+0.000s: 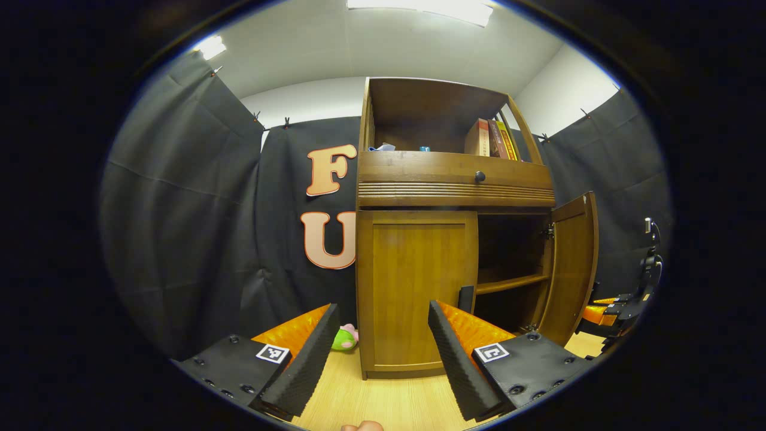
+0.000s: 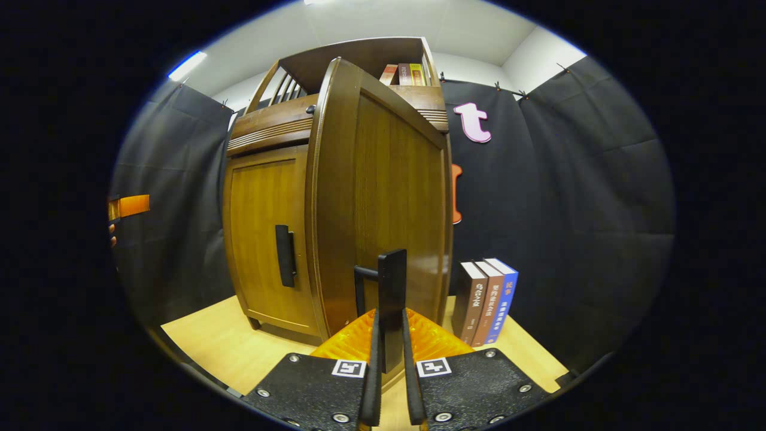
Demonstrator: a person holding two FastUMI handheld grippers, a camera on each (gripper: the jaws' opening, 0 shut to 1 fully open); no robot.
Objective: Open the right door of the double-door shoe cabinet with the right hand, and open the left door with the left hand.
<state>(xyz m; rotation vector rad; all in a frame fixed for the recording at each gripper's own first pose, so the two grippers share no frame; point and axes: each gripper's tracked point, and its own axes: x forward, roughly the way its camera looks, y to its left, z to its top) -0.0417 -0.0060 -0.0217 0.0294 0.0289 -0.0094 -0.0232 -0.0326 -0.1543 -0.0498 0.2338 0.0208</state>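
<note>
Black cloth walls close in a small booth, and the double-door shoe cabinet point(image 1: 419, 263) stands on a pale wooden floor point(image 1: 383, 401) with its back to the far wall. An upper shelf holds a few books point(image 1: 492, 139), above a drawer with a round knob point(image 1: 479, 176).

Judging by how things lie, about half the task is done. The right door point(image 1: 574, 263) is swung well out from the cabinet, showing a dark interior with one inner shelf point(image 1: 508, 282). The left door point(image 1: 416, 287) is flush and closed, its dark vertical handle point(image 1: 465, 298) at the inner edge, so opening it is what remains.

The right gripper point(image 2: 389, 353) is clenched on the right door's handle point(image 2: 390, 299): in the right gripper view both fingers point(image 2: 372, 365) press against the flat dark bar from either side, with the opened door panel just beyond. Three more books point(image 2: 488, 299) stand upright on the floor to the right of that door.

The left gripper point(image 1: 383, 341) hangs in front of the closed left door, near but apart from it. Its fingers point(image 1: 299, 371) are spread wide and hold nothing. The left door's handle sits just above the right-hand finger in the left gripper view, not yet between the two. A small green and pink toy point(image 1: 345, 338) lies on the floor at the cabinet's left corner.
</note>
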